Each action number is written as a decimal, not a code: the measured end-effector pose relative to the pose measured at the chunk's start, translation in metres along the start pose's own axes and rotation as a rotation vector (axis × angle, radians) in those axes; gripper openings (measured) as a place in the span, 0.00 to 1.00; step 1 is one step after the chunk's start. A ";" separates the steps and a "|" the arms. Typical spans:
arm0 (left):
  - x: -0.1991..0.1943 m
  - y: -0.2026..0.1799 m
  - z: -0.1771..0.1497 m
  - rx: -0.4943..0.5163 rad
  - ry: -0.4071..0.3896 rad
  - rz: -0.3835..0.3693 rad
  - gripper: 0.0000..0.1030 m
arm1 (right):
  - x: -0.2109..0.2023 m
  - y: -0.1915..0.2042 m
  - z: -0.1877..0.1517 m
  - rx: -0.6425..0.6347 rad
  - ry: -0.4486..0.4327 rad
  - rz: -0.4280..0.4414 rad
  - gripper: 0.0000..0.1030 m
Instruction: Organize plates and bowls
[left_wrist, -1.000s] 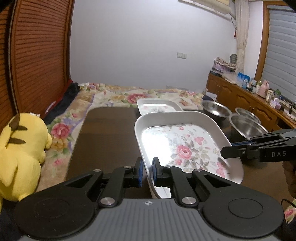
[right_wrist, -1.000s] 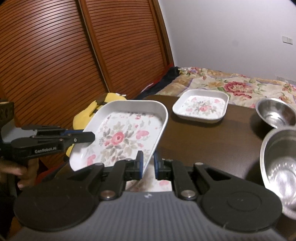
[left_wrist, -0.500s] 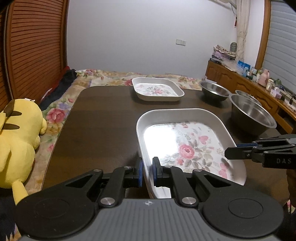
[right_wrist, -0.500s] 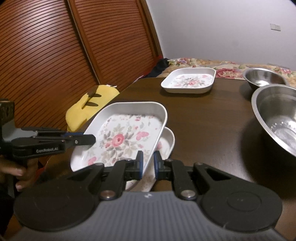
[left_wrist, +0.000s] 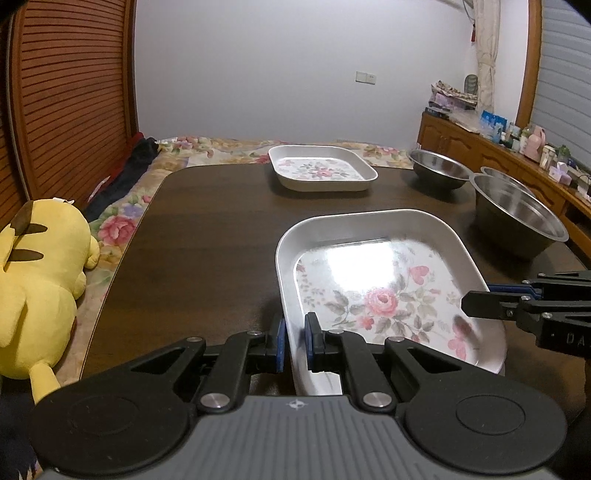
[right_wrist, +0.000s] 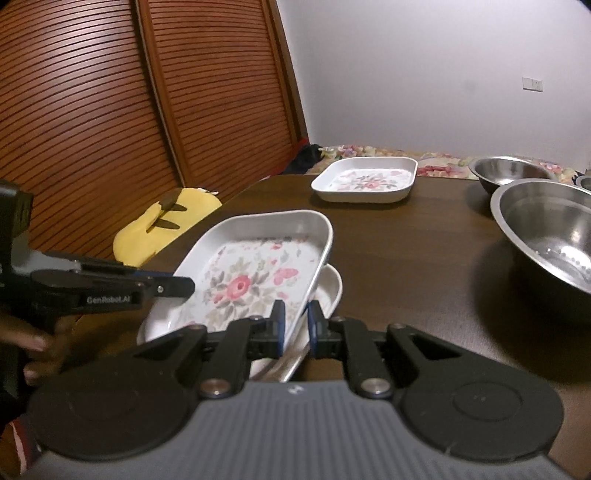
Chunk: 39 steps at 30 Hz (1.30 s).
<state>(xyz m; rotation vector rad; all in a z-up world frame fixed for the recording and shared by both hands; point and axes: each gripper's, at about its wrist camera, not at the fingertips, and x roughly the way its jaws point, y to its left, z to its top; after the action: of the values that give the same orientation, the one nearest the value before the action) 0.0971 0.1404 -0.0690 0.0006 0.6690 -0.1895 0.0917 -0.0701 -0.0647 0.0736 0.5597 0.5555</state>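
The left gripper (left_wrist: 294, 345) is pinched tight on the near rim of the flowered plate (left_wrist: 373, 288), and the right gripper (right_wrist: 294, 321) is pinched on the rim at the other side — the plate is held between the two. Over the last second the plate has been brought down low over the table (left_wrist: 207, 236), right on top of a second plate (right_wrist: 328, 291) — so the stack is nearly made. A third plate (left_wrist: 321, 171) and the steel bowls (left_wrist: 517, 214) are left farther back, still to be sorted.
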 end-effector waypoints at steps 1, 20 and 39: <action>0.000 0.001 0.000 -0.002 0.001 -0.001 0.12 | 0.000 0.002 -0.001 -0.004 0.002 -0.002 0.15; -0.004 0.004 0.003 -0.020 -0.024 0.004 0.13 | -0.001 -0.001 -0.001 -0.004 -0.003 -0.007 0.17; -0.006 0.002 0.037 0.007 -0.093 0.008 0.29 | -0.014 -0.013 0.026 -0.032 -0.040 -0.024 0.17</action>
<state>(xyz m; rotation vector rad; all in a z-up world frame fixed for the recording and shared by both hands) 0.1154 0.1410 -0.0367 0.0015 0.5753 -0.1831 0.1021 -0.0864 -0.0385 0.0478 0.5121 0.5386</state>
